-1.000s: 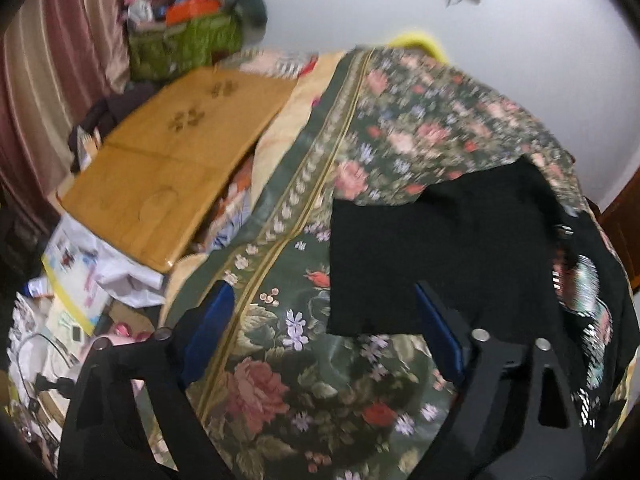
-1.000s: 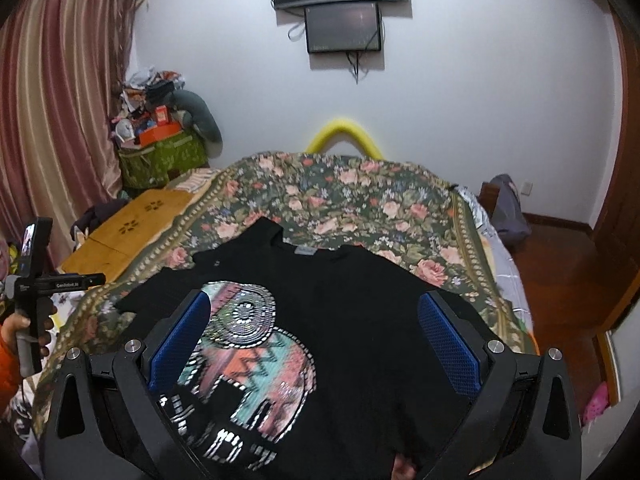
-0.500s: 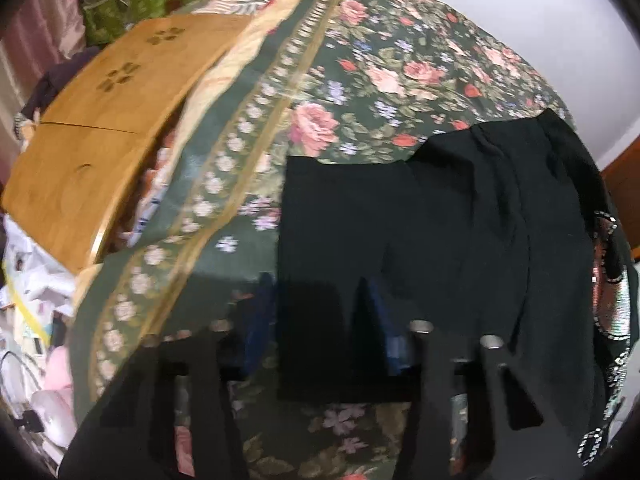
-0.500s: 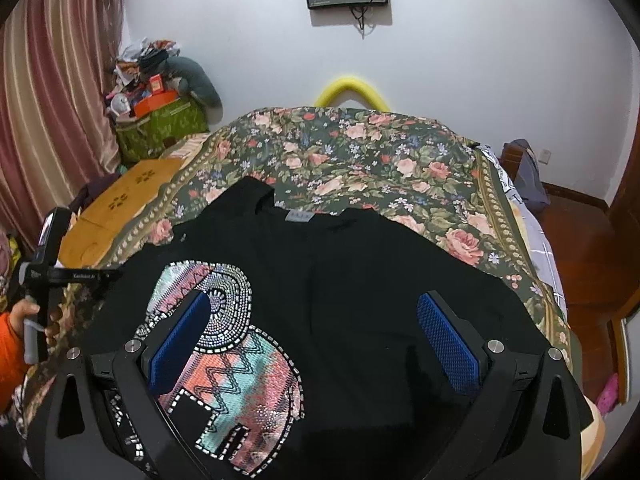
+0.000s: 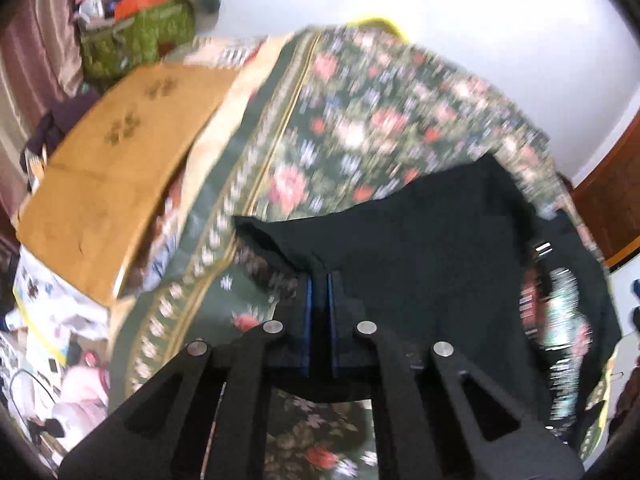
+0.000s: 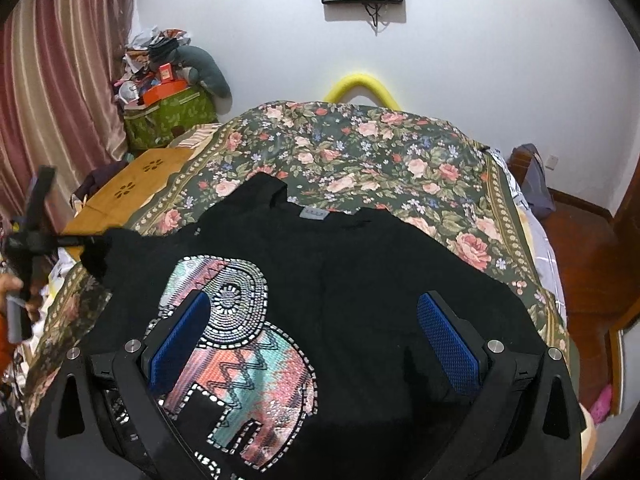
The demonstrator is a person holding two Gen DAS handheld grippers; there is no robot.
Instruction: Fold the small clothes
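A bed [image 6: 400,152] covered by a dark green spread with pink roses and a patterned border. A black T-shirt [image 6: 360,280] with a beaded, multicoloured elephant on its front lies flat on the spread, collar toward the far wall.

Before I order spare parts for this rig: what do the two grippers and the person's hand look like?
Both the left gripper and the right gripper have matte black angular frames with triangular cutouts and silver round bolts. The fingers carry blue textured pads. No cables show. The person's hand is bare, with an orange sleeve below it.
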